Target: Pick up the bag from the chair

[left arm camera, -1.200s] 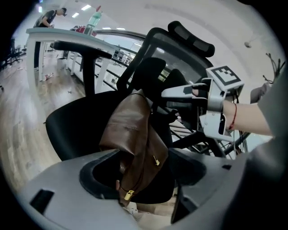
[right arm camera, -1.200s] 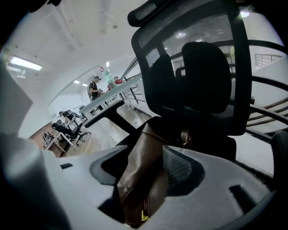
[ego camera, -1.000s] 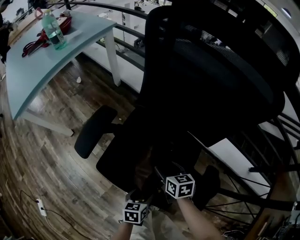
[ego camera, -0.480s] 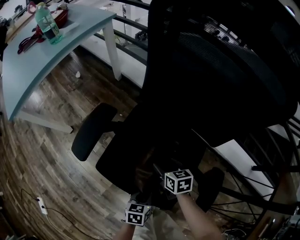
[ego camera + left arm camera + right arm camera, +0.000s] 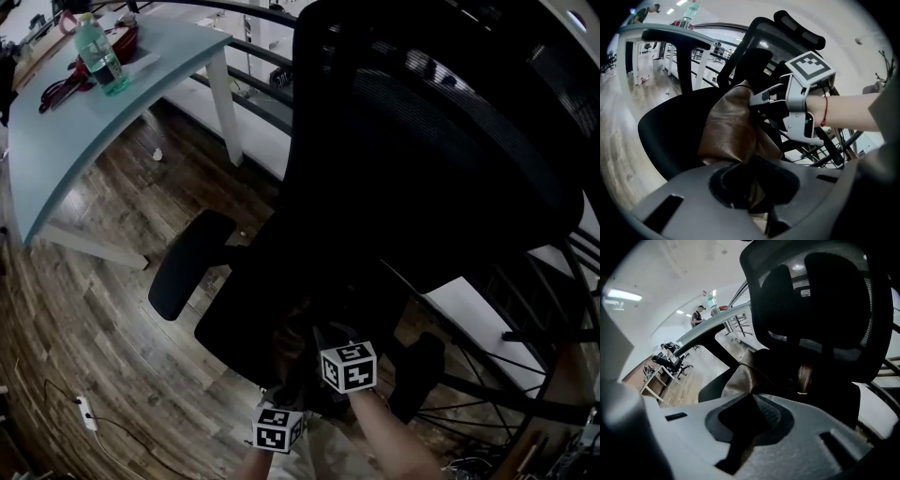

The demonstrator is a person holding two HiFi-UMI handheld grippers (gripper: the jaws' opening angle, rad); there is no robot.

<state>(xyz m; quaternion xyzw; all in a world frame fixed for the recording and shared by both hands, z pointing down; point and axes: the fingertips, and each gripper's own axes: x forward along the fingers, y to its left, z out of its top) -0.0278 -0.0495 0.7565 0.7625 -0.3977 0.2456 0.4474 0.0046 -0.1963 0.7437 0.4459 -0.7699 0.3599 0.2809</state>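
**Both grips set; lift comes next**

Head view: the bag (image 5: pixel 289 339) sits at the front of the chair (image 5: pixel 246 298) seat.

Left gripper view: your left gripper (image 5: pixel 749 180) pinches the brown leather rising straight ahead of it.

Right gripper view: your right gripper (image 5: pixel 751 401) is clamped on the bag's edge.

Next, I'd judge: raise both together, clear of the seat.

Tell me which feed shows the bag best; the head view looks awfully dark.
Head view: office chair crushed to black, seat detail lost. Left gripper view: brown leather bag well lit and sharp, edges fisheye-bent. Right gripper view: bag dim against bright ceiling light.
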